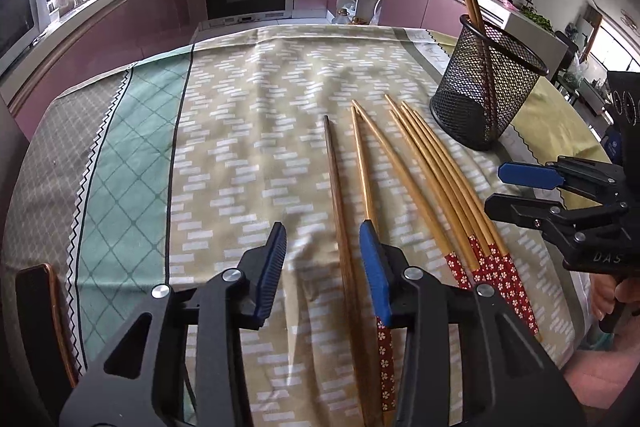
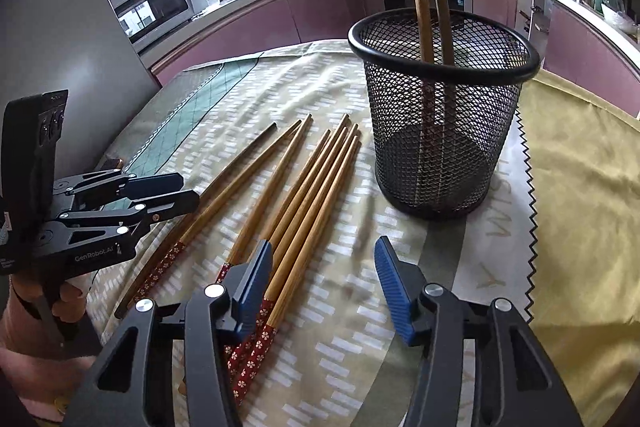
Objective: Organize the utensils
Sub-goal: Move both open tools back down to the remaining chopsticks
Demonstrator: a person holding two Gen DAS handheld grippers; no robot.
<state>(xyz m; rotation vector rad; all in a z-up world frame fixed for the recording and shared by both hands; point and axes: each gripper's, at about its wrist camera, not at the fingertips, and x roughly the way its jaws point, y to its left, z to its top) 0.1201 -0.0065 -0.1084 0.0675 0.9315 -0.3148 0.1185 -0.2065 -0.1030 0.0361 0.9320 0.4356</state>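
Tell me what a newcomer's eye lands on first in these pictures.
The black mesh holder stands out first, upright on the far right of the tablecloth with two chopsticks leaning out of it. Next come the loose chopsticks lying fanned on the cloth just left of it, their handle ends red with a flower pattern. In the foreground the left gripper straddles the darkest chopstick.

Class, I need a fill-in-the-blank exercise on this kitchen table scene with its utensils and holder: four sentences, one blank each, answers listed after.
1. The black wire-mesh holder already holds ____ chopsticks.
2. The wooden chopsticks with red flowered ends lie flat on the patterned ____.
3. The one plain dark chopstick lies between the jaws of the ____ gripper.
4. The jaws of the right gripper stand ____, gripping nothing.

Answers: two; tablecloth; left; open
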